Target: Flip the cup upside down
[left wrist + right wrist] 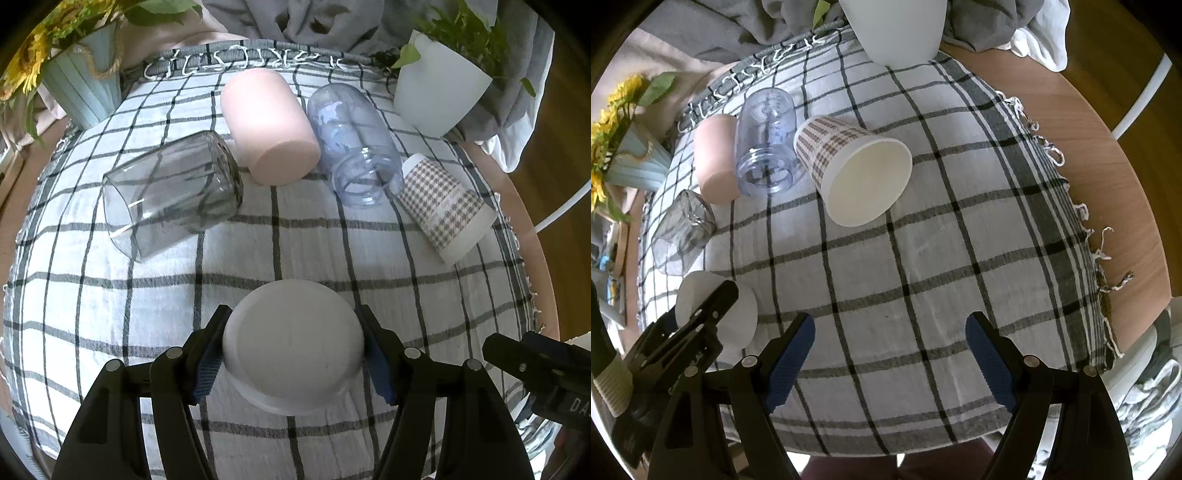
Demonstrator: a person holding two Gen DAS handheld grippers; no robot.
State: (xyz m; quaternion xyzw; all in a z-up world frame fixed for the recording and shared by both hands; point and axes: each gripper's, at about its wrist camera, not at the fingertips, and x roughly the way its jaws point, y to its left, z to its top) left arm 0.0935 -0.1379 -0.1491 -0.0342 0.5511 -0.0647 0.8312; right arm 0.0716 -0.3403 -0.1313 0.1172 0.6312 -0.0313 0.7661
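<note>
My left gripper [293, 347] is shut on a white cup [293, 339] that stands upside down, base up and rim on the checked cloth [147, 314]. The blue pads press both sides of the cup. The same cup [738, 314] shows at the left of the right wrist view, partly hidden by the left gripper [701, 317]. My right gripper [890, 354] is open and empty above the cloth [923, 277], to the right of the white cup. Its tip shows at the right edge of the left wrist view [491, 347].
Lying on their sides on the cloth: a clear glass [173, 192], a pink cup [273, 125], a bluish clear cup [354, 144] and a patterned paper cup [443, 203], [849, 166]. A white plant pot [439, 81] and a sunflower vase [85, 81] stand at the back.
</note>
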